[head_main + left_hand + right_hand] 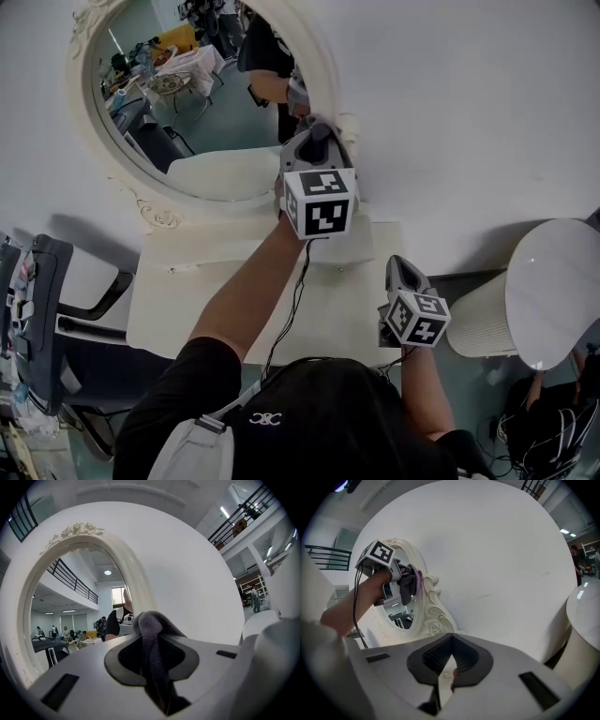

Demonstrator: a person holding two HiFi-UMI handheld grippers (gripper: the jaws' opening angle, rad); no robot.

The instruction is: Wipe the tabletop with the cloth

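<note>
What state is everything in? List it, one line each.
left gripper: shut on the cloth, raised beside the mirror's frame.
cloth: bunched between the jaws, off the tabletop.
right gripper: shut, holding nothing.
tabletop: not touched by the cloth.
mirror: upright, reflecting the room.

Mirror frame (150,202) and wall (450,112) behind tabletop (187,300)

Black T-shirt (319,422), pale-grey tongs (318,131) carrying black-and-white marker cubes (321,202), black cables (296,300).
</note>
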